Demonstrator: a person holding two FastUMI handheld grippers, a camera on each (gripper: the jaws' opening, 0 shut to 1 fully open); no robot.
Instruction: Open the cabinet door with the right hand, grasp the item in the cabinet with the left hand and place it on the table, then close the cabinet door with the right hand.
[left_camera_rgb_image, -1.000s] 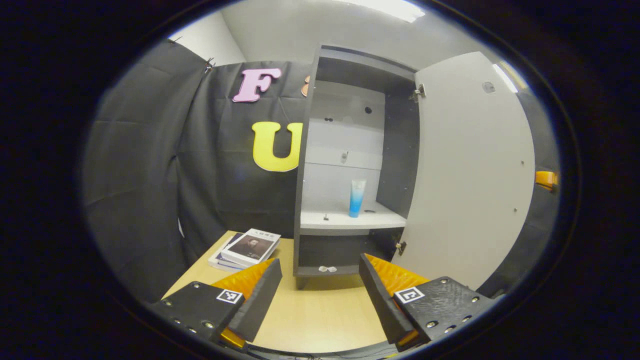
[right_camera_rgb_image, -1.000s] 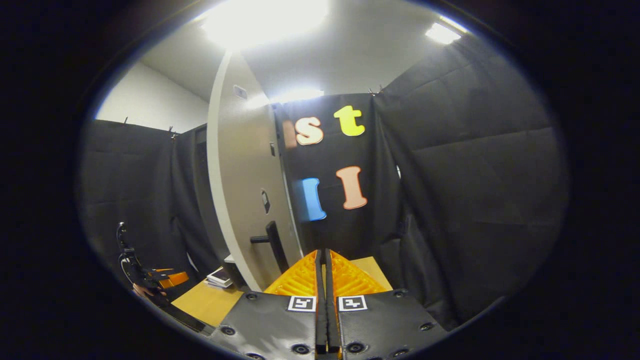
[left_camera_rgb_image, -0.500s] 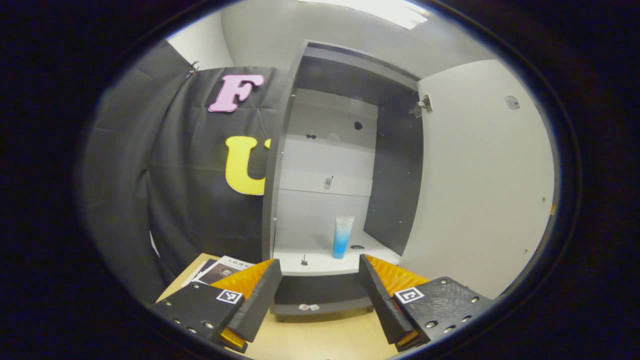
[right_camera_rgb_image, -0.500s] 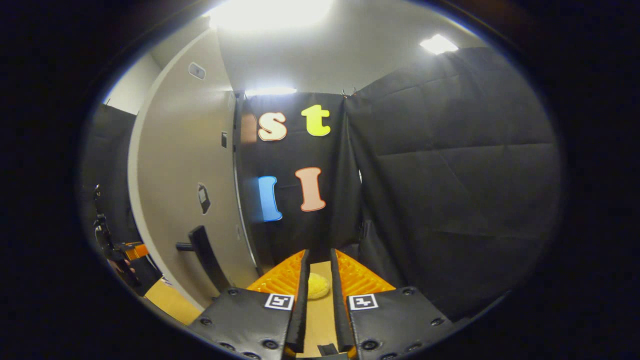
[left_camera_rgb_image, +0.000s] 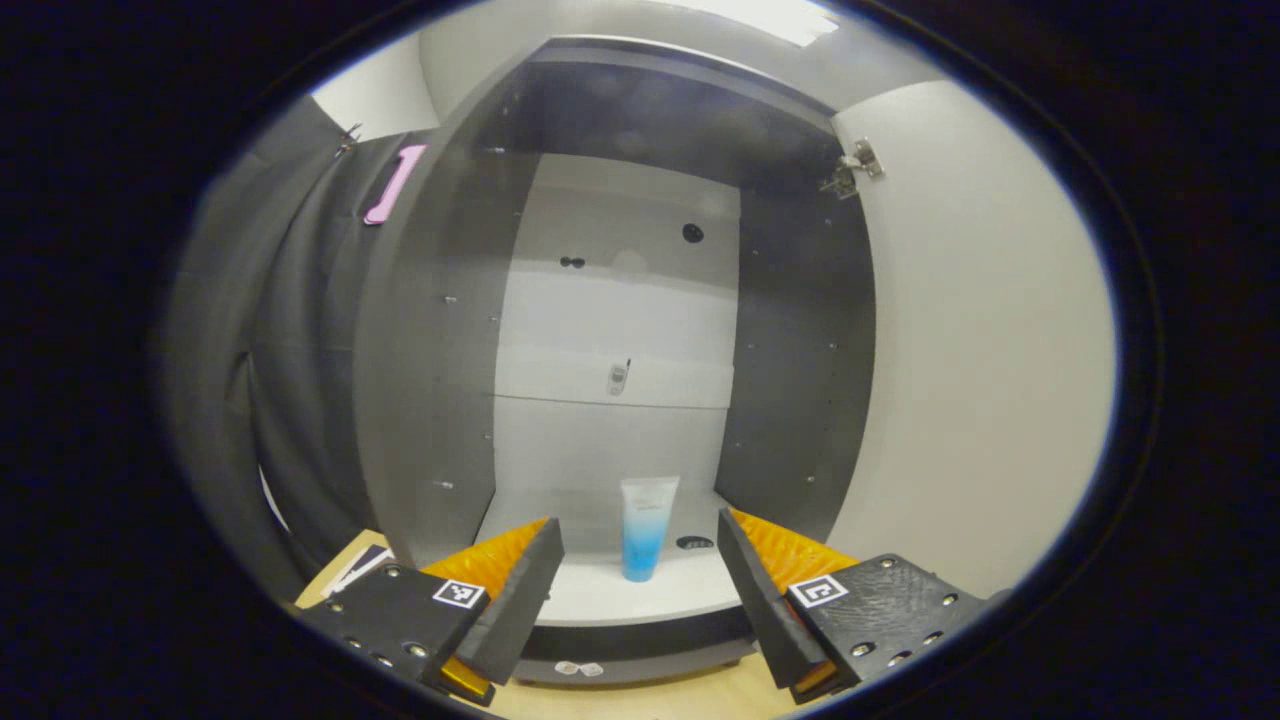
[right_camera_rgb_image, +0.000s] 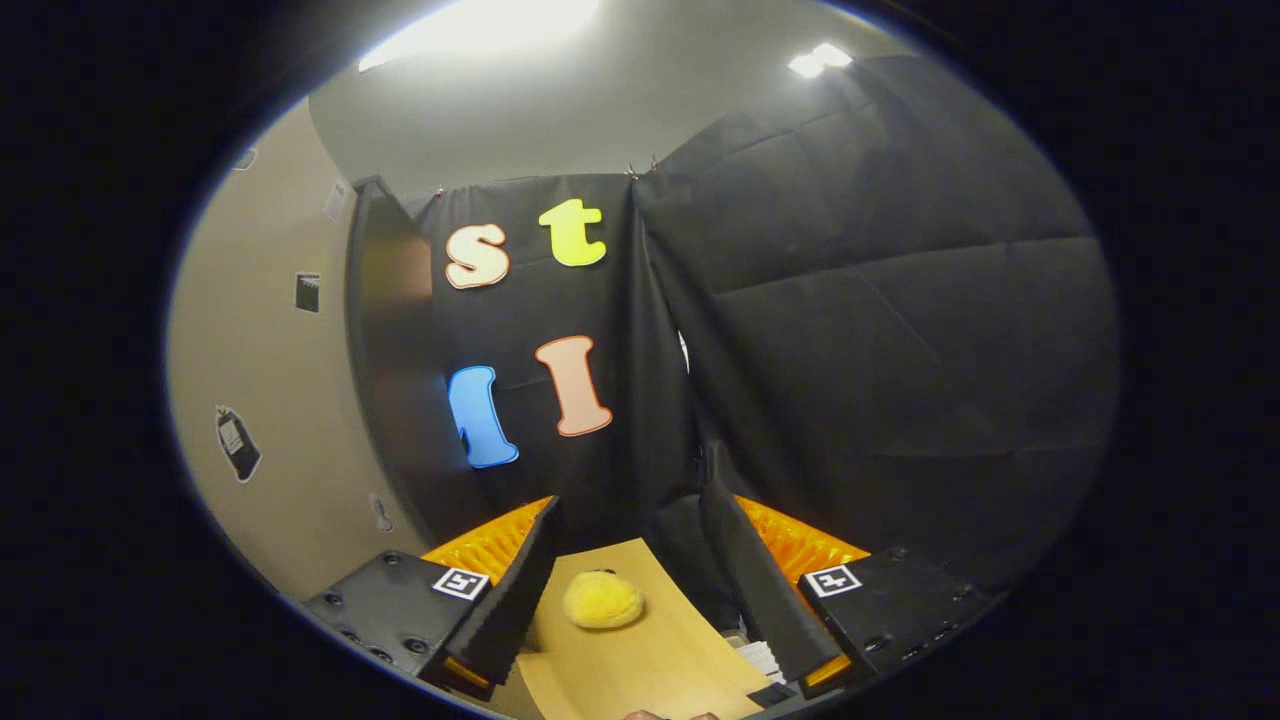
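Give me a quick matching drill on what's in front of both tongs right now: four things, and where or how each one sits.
Things:
1. blue tube
2. cabinet door
3. yellow plush ball
4. left tongs

States or places:
A. lying on the wooden table, between the right tongs' open fingers as seen in the right gripper view
B. swung open, its inner face showing
C. standing upright on the cabinet shelf
D. open, lined up in front of the shelf, touching nothing

Pairs: 1-C, 2-B, 3-A, 4-D
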